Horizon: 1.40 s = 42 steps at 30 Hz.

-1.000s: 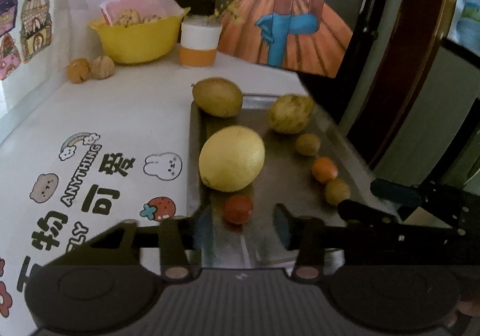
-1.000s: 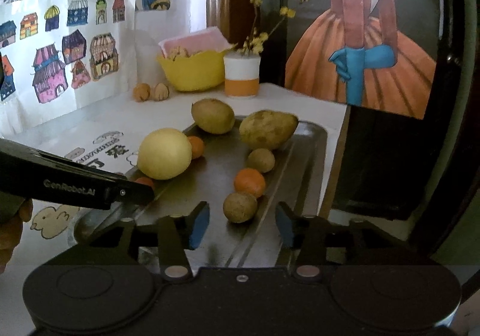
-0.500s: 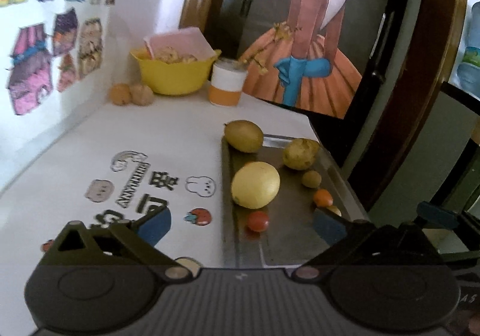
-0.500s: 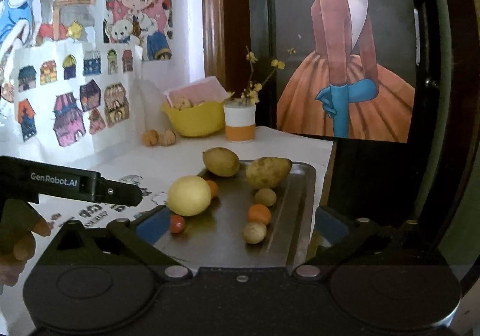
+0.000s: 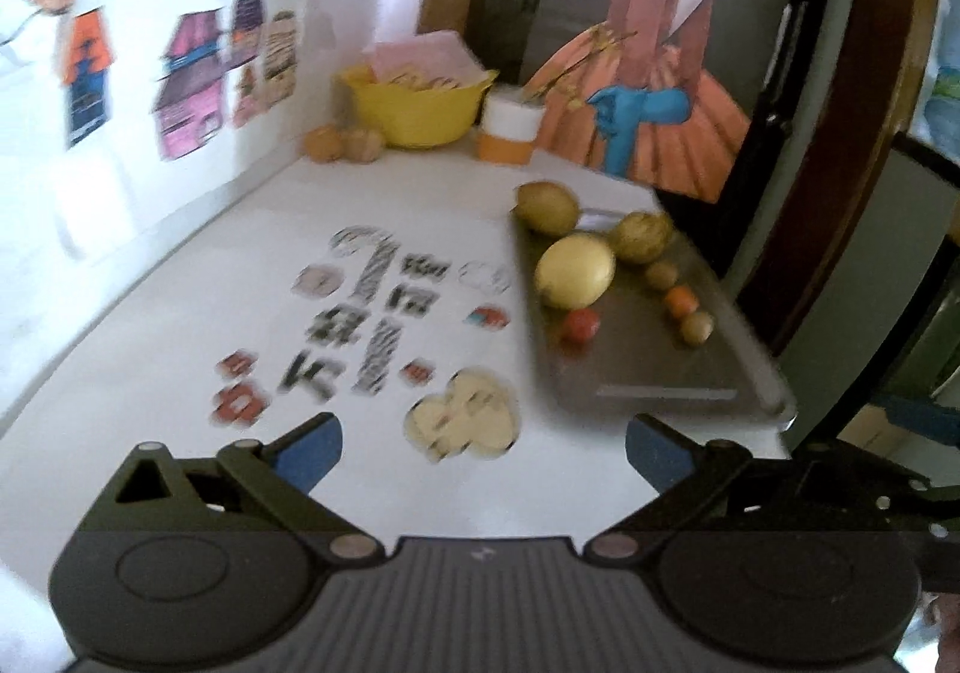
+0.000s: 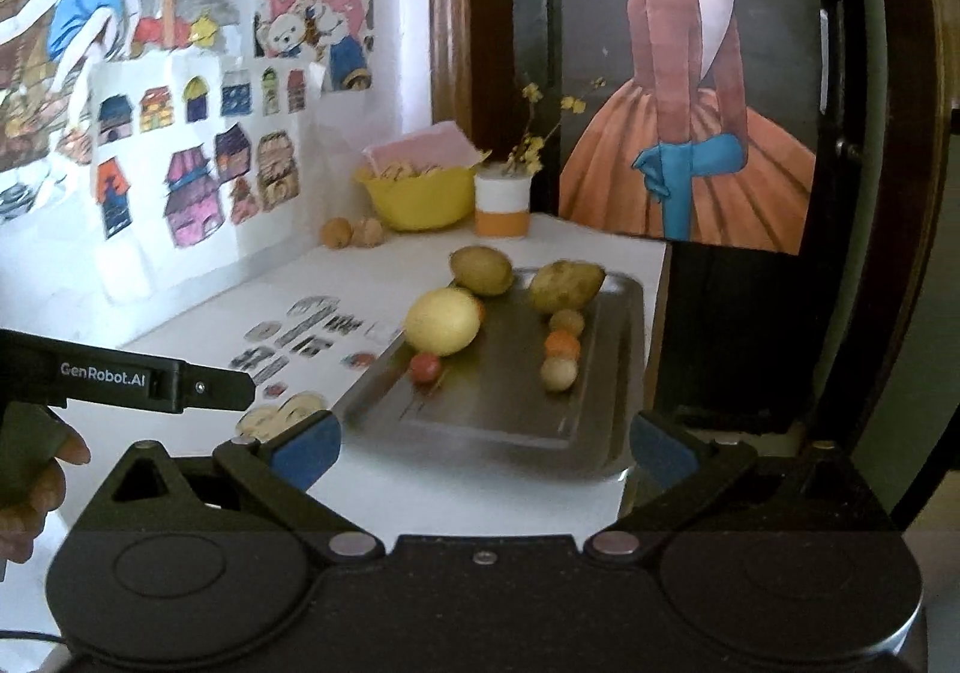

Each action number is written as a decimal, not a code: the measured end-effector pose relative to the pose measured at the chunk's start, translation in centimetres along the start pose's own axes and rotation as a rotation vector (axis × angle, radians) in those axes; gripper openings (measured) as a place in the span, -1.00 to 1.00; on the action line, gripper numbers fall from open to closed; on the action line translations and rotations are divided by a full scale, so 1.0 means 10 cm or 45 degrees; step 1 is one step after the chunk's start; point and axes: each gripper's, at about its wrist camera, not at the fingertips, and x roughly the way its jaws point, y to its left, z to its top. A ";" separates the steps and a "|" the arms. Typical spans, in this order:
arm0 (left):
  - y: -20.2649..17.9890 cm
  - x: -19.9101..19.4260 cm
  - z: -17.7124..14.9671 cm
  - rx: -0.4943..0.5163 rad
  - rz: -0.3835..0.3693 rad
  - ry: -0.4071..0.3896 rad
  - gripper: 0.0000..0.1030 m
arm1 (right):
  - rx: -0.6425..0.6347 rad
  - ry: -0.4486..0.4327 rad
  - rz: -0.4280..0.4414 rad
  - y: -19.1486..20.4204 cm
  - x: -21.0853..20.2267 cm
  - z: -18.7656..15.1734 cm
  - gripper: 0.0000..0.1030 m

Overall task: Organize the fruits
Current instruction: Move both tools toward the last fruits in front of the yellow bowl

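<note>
Both grippers have pulled back from the tray (image 6: 606,433) and spread wide: the right gripper (image 6: 483,448) and left gripper (image 5: 483,448) hold nothing, clear of the table's near edge. All the fruit lies on the tray at the table's right edge: red tomato (image 6: 425,367), big lemon (image 6: 443,321), a row of three small fruits (image 6: 559,373), two brownish ones at the far end. That looks like sorting done. The left tool reads "GenRobot.AI" (image 6: 103,379); the table stickers are blurred.

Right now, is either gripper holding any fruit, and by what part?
Nothing is held. Left gripper and right gripper are both open and empty; the fruit lies on the tray.
</note>
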 end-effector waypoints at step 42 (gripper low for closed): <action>0.46 1.30 2.04 0.585 0.316 -0.335 0.99 | 0.045 0.024 0.564 0.40 2.47 2.64 0.99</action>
